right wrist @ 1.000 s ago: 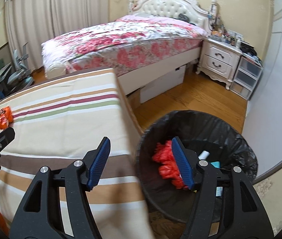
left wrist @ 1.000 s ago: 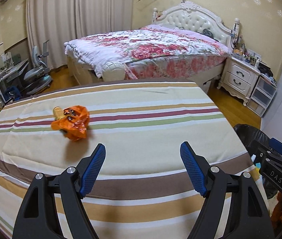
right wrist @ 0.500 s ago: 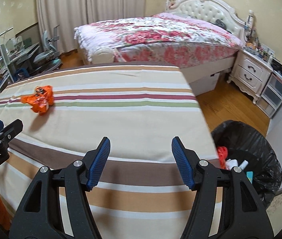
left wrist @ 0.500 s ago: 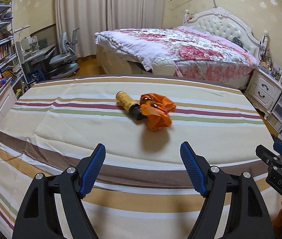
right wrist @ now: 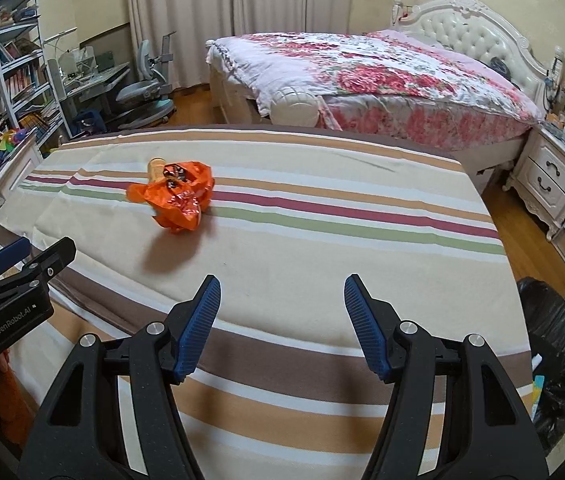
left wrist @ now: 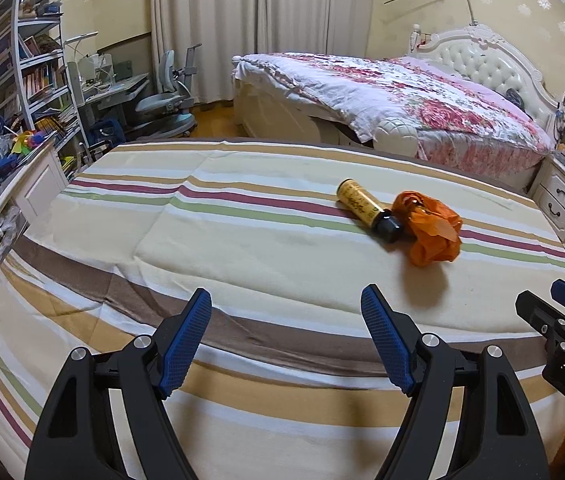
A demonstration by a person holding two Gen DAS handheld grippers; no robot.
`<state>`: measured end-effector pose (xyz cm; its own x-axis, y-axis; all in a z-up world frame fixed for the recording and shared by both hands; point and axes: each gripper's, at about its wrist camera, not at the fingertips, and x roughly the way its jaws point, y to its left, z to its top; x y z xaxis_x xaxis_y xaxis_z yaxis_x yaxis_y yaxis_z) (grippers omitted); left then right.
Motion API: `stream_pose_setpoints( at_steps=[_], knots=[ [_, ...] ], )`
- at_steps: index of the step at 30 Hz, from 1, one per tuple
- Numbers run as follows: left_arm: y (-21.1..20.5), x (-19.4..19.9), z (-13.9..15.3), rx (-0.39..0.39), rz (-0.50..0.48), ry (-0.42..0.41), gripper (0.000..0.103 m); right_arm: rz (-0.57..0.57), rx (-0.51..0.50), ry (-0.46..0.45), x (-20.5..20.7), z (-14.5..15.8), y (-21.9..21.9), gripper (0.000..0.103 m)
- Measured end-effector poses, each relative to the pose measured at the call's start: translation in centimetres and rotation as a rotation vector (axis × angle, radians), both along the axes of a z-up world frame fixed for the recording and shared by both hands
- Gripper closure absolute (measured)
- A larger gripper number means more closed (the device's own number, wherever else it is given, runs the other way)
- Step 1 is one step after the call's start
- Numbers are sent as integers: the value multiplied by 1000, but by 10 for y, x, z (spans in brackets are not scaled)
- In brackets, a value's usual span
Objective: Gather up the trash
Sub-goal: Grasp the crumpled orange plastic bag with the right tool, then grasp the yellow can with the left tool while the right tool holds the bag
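Observation:
A crumpled orange wrapper (left wrist: 432, 230) lies on the striped tablecloth (left wrist: 242, 248), touching a yellow bottle with a black cap (left wrist: 366, 210) that lies on its side. In the right wrist view the orange wrapper (right wrist: 178, 196) hides most of the bottle (right wrist: 156, 168). My left gripper (left wrist: 286, 320) hovers open over the near part of the table, with nothing between its blue pads. My right gripper (right wrist: 280, 306) is open and empty too, nearer than the wrapper and to its right. A black-lined trash bin (right wrist: 554, 352) stands on the floor at the table's right edge.
A bed with a floral cover (left wrist: 394, 100) stands behind the table, with a white nightstand (right wrist: 550, 176) on the right. A desk chair (left wrist: 166, 104) and bookshelves (left wrist: 38, 76) fill the left. Each gripper shows at the edge of the other's view.
Both views have swung left, away from the trash bin and onto the table. The wrapper and bottle now sit nearer and more to the right in the left wrist view. Neither gripper's jaws have changed.

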<state>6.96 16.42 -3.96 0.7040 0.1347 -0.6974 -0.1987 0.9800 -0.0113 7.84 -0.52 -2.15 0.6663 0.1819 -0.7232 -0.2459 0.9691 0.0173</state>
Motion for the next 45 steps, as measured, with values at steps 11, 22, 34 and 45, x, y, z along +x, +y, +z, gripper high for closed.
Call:
stream_pose_setpoints(
  at_steps=[11,22,34,45],
  knots=[
    [44,1,-1,-9,76,4,28,58,38,22,23,1,47,39],
    [61,6,-3,-38,98,6,28,47,40,16,51,-1,69,39],
    [62,12,-5,-54,94,11,28,45,30,47,72,-11,75,61],
    [39,23,-6,-64,46,16,28,-42,-17,16,71,-12,30,65]
  ],
)
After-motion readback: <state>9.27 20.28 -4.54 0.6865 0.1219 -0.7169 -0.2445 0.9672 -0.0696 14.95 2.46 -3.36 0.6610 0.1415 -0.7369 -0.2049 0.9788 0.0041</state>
